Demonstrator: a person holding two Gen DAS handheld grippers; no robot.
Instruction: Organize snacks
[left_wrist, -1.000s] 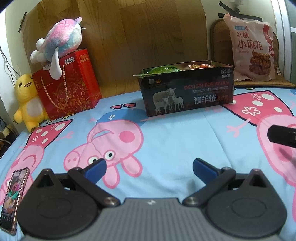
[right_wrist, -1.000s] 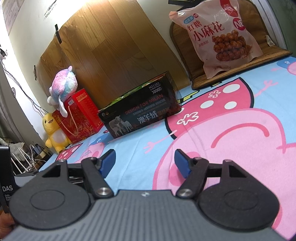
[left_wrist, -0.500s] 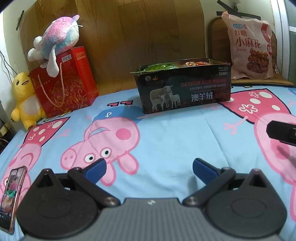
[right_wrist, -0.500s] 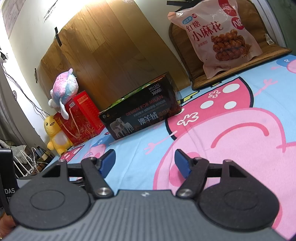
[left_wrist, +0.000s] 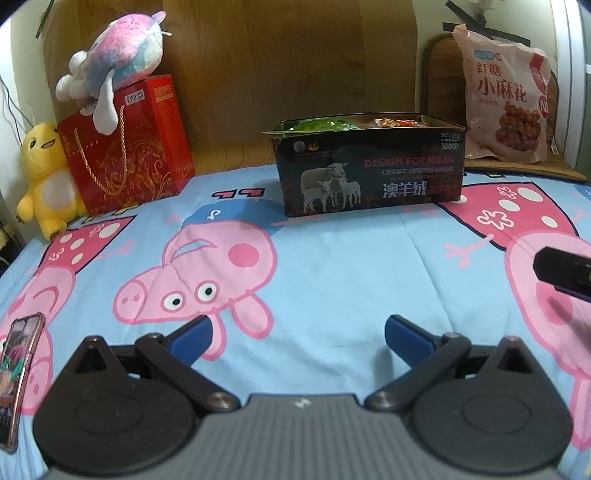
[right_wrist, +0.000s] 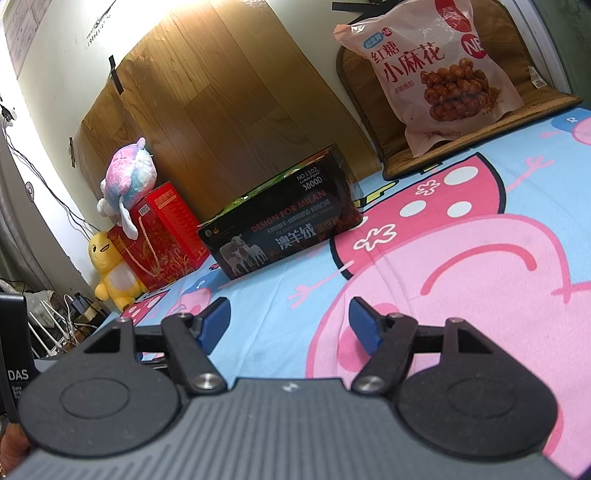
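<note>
Hovering over the blue pig-patterned bedsheet (left_wrist: 332, 266), the left gripper (left_wrist: 297, 334) and right gripper (right_wrist: 289, 320) both stand released, blue pads spread, holding nothing. Far ahead sits the black rectangular tin box (left_wrist: 369, 166), with green and orange snack packets inside. A large pink bag of fried twists (right_wrist: 439, 70) leans far right, upright.

Sheet (left_wrist: 351, 266): light blue, pink cartoon pigs. Box (left_wrist: 369, 170): black, white sheep, red lettering. Bag (left_wrist: 125, 147): red, gold scrollwork. Snack pack (right_wrist: 436, 62): pale pink, red characters. Plush (left_wrist: 44, 177): yellow. Fingertips (left_wrist: 192, 338): blue.
</note>
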